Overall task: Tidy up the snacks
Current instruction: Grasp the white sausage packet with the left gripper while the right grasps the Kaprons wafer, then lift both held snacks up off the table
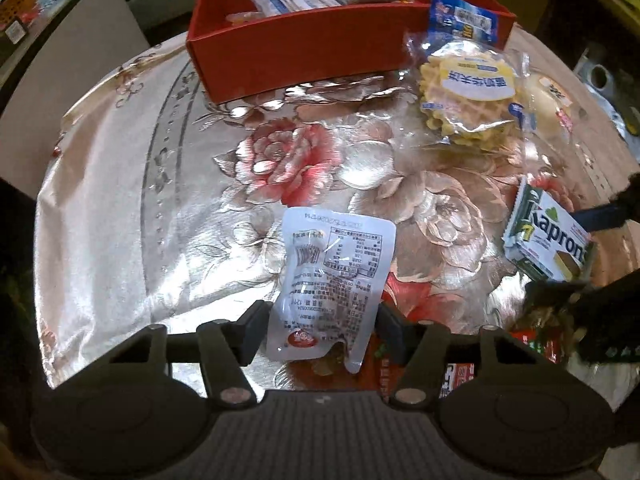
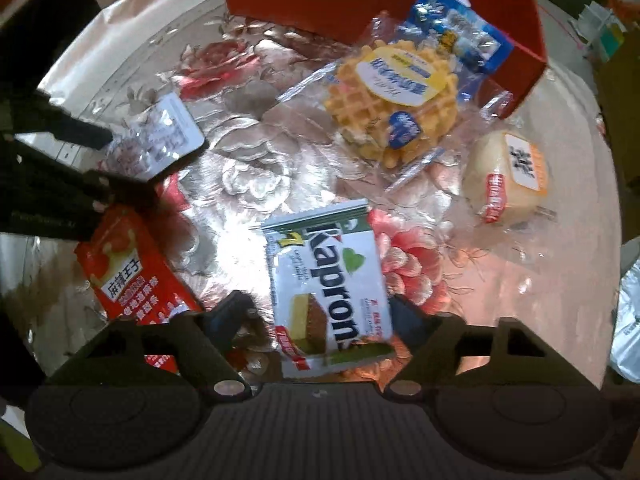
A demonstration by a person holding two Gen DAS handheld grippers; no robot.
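snacks lie scattered on a shiny floral tablecloth [image 1: 120,184] in front of a red box [image 1: 288,48] that already has a few packets inside. the left gripper [image 1: 320,326] points steeply down, its jaws closed on the lower end of a white pouch [image 1: 332,276] printed with small text; both pads press the pouch's edges. the right gripper [image 2: 322,322] stands over a green and white wafer pack [image 2: 332,276], which lies between its jaws; the right pad touches the pack's edge while a gap shows beside the left pad, so the jaws are not clamped. just beside the box sit a wrapped waffle [image 2: 392,92] and a blue packet [image 2: 460,32]. a pale bun [image 2: 508,176] lies to the right, and a red packet [image 2: 132,276] to the left.
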